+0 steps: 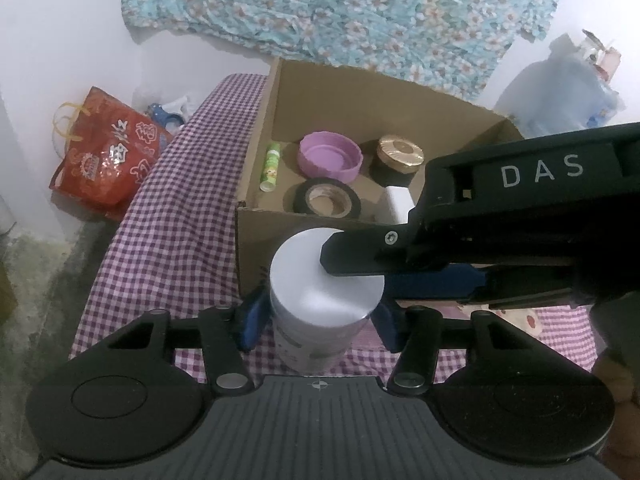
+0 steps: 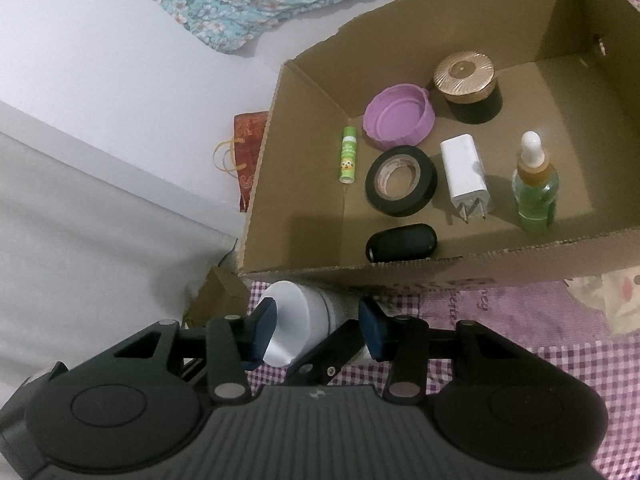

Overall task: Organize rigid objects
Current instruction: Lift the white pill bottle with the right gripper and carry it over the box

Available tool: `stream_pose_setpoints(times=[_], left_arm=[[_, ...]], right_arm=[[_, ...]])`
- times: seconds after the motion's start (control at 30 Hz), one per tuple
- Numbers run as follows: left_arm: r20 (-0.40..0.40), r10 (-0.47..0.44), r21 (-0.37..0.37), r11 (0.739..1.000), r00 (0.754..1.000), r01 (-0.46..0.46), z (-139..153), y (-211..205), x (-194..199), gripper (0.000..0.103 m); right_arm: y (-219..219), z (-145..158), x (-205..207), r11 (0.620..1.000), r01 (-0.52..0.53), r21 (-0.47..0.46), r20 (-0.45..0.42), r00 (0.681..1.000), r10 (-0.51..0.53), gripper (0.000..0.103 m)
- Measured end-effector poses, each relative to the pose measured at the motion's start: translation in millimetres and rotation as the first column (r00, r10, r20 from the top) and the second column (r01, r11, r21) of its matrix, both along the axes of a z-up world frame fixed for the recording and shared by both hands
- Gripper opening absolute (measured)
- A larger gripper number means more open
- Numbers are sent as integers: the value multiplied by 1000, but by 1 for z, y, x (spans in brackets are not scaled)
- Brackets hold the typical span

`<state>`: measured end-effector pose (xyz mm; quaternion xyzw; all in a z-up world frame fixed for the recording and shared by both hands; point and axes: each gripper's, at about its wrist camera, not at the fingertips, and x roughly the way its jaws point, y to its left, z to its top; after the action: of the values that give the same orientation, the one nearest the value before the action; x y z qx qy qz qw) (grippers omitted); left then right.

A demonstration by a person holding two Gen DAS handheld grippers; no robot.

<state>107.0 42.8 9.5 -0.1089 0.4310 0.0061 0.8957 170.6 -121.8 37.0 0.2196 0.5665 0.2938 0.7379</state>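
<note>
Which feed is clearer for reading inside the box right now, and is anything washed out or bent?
Right wrist view: cardboard box interior evenly lit, soft shadows, items sharp. Left wrist view: right tool blocks part of the box, white jar lid glares, fisheye bends the edges.

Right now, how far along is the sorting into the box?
Done: seven items lie in the cardboard box, including the tape roll and charger. In hand: both the left gripper and right gripper grip the white jar. Left: placing it inside.
</note>
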Motion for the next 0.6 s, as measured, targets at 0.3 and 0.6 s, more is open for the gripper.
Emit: stream_pose_setpoints(times=[0.3, 0.6], left_arm=[[31, -8, 6, 1000, 999, 8, 17, -4, -16, 54], [132, -47, 42, 998, 990, 42, 68, -17, -38, 53]], right_arm=[[-7, 19, -14, 1000, 4, 13, 25, 1000, -5, 48], [-25, 73, -42, 998, 6, 59, 124, 992, -13, 48]])
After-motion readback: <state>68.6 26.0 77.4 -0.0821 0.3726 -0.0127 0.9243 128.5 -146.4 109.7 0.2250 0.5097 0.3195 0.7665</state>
